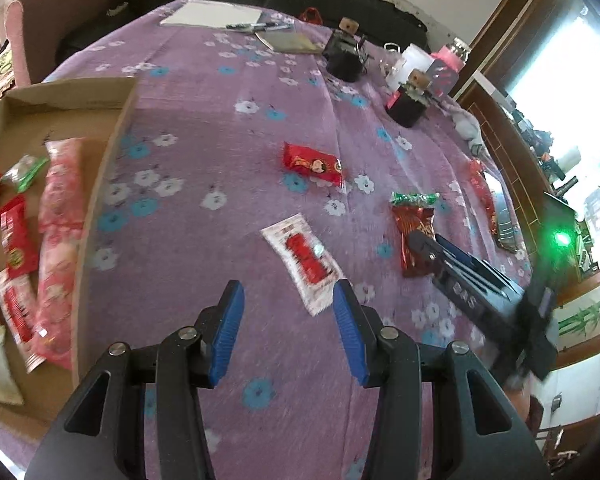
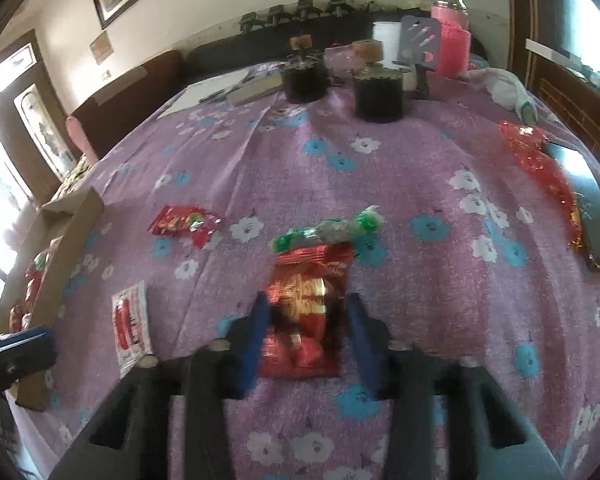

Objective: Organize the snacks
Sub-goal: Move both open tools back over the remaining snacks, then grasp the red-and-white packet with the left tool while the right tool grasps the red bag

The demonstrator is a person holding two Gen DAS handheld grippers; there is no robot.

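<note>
Cardboard box (image 1: 112,128) at far left of counter (image 1: 228,128) already holds several snacks. Right gripper (image 2: 306,320) straddles red snack packet (image 2: 304,320) mid-counter; can't tell if fingers are clamped. Left gripper (image 1: 288,328), fingers apart and empty, near white-red sachet (image 1: 304,260). Next: confirm grip, lift, carry left to box.

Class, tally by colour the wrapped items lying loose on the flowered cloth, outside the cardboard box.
Red: 2 (cartoon packet, dark red packet)
White-and-red packet: 1
Green-wrapped sweet: 1
Glittery red wrap: 1
Total: 5
</note>
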